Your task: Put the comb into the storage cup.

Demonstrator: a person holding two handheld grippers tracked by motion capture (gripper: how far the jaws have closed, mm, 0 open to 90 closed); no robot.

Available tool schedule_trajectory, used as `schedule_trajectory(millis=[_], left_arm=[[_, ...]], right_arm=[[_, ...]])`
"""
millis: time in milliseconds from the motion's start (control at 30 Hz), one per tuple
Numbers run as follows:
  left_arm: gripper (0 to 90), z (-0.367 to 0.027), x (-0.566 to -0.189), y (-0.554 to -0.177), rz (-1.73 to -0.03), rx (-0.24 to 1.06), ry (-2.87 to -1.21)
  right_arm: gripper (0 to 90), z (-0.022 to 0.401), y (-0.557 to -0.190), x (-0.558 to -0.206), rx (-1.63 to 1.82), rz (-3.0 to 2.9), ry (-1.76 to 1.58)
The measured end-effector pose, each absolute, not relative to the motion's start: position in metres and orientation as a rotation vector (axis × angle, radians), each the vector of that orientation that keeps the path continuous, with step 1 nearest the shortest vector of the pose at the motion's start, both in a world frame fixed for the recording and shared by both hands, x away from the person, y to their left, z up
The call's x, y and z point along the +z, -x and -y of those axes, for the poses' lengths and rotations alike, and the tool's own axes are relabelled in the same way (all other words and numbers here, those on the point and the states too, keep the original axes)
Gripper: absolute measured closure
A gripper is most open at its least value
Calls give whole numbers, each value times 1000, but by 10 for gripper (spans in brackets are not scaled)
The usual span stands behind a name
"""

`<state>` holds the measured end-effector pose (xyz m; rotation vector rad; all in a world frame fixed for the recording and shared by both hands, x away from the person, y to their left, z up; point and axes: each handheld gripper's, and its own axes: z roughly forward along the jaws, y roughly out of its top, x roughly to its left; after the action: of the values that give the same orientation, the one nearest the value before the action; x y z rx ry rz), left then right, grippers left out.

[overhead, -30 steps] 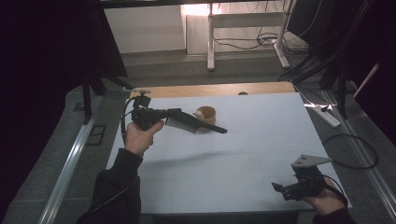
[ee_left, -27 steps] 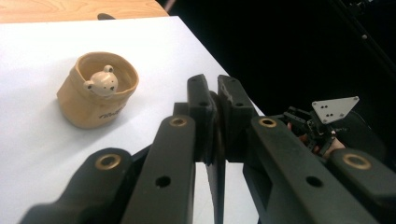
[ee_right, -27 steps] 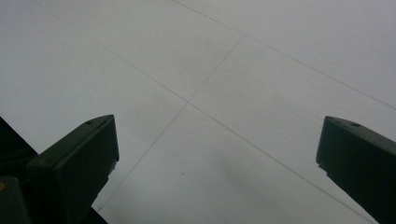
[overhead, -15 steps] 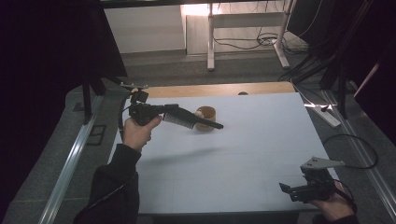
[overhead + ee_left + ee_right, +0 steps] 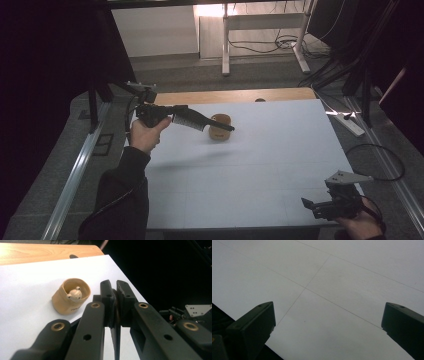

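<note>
White worktop (image 5: 260, 165) sits in a dim room, wooden strip along its far edge, cables on the floor beyond.

Your left claw (image 5: 227, 128) is held above the worktop's far-left part, jaws pressed together with nothing between them; the left gripper view confirms the pads meet with no gap. Just past and to the side of its tips, as that view shows, lies the tan cup (image 5: 71, 296), tipped on its side on the worktop, mouth toward the camera, a small frog figure (image 5: 74, 293) inside. In the high view the cup (image 5: 220, 127) is right under the claw tips. Can't tell whether the tips touch it.

Your right claw (image 5: 306, 204) is well apart from the cup, at the near-right corner, low over the worktop. Its jaws stand wide apart in the right gripper view, bare white surface between them.

Progress, as I read it: early. Cup isn't gripped, isn't upright, and neither claw has hold of anything. Left claw has made the approach only. To go: spread the left jaws, take the cup by its wall or rim, then stand or move it. Right claw looks parked.
</note>
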<state>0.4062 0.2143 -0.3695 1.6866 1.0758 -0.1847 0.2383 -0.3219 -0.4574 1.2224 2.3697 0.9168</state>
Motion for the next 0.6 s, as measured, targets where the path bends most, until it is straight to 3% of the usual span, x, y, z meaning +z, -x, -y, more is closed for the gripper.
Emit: schedule_trajectory(millis=[600], left_arm=[[837, -218, -359, -423, -1125, -138, -1688]], right_arm=[[0, 322, -235, -457, 907, -2371, -1222]])
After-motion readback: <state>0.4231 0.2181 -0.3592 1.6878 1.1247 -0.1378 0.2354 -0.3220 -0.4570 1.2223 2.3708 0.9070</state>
